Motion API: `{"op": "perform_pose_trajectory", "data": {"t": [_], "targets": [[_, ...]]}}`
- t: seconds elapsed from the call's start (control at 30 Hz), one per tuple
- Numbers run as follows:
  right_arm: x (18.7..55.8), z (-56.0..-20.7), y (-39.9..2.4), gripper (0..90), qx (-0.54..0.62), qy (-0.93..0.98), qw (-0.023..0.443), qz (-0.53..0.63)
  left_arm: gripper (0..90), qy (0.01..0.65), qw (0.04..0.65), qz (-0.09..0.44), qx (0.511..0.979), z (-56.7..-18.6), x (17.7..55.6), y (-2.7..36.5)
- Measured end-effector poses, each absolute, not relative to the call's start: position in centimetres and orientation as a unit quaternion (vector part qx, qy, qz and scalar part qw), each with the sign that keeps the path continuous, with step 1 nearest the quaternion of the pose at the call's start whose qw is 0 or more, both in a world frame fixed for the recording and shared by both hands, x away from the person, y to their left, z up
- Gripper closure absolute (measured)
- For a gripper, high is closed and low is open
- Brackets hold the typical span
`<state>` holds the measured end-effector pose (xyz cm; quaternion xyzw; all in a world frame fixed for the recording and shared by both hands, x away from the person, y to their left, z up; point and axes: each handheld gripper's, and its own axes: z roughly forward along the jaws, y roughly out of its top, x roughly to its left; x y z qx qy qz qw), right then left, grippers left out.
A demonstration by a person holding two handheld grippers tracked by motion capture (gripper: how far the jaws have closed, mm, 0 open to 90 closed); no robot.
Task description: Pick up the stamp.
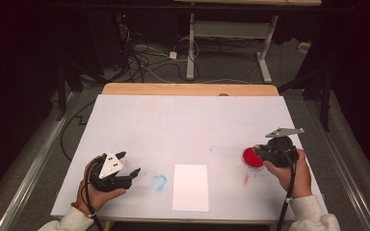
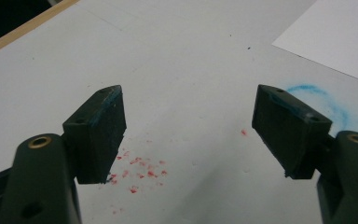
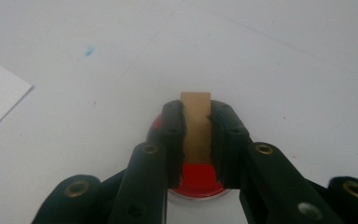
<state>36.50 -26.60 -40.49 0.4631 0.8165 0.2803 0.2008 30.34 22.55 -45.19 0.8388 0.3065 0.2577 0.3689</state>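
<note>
Clamped between the tight-set jaws of the right gripper (image 3: 196, 140): a tan wooden block (image 3: 196, 122), its lower end hidden behind the pads, its base hard to make out against the red below. Directly beneath the jaw tips, a round red ink dish (image 3: 196, 183), cut off in part by the gripper's black links. From the high view, seen just left of the right gripper (image 1: 266, 153), the dish (image 1: 252, 158) half covered by the jaws; block itself too small to tell there. Right hand (image 1: 289, 174) wrapped round the gripper body, forearm in a pale sleeve, jaws angled down toward the white table (image 1: 188, 125).

Left gripper (image 2: 189, 126) spread wide, holding nothing, blue smears on its pads. Beneath and between its jaws, red flecks (image 2: 140, 170) on the table; ahead to its right, a blue ring stain (image 2: 317, 95); farther off that side, a white sheet of paper (image 2: 335, 42), cropped by the frame edge. Left hand (image 1: 96, 192) low over the table's near edge, gripper tilted forward.
</note>
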Motion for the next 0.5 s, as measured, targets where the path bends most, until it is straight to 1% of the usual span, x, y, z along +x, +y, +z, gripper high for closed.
{"op": "perform_pose_trajectory", "data": {"t": [0.27,0.5], "targets": [[37.5,-42.7,-26.2,76.1,0.465,0.831,0.186,0.241,25.0,0.31,0.366,0.252,0.84,-45.3,30.3,22.5],[37.8,-43.3,-26.4,76.2,0.469,0.833,0.18,0.232,25.0,0.309,0.364,0.252,0.842,-45.3,30.3,22.5]]}}
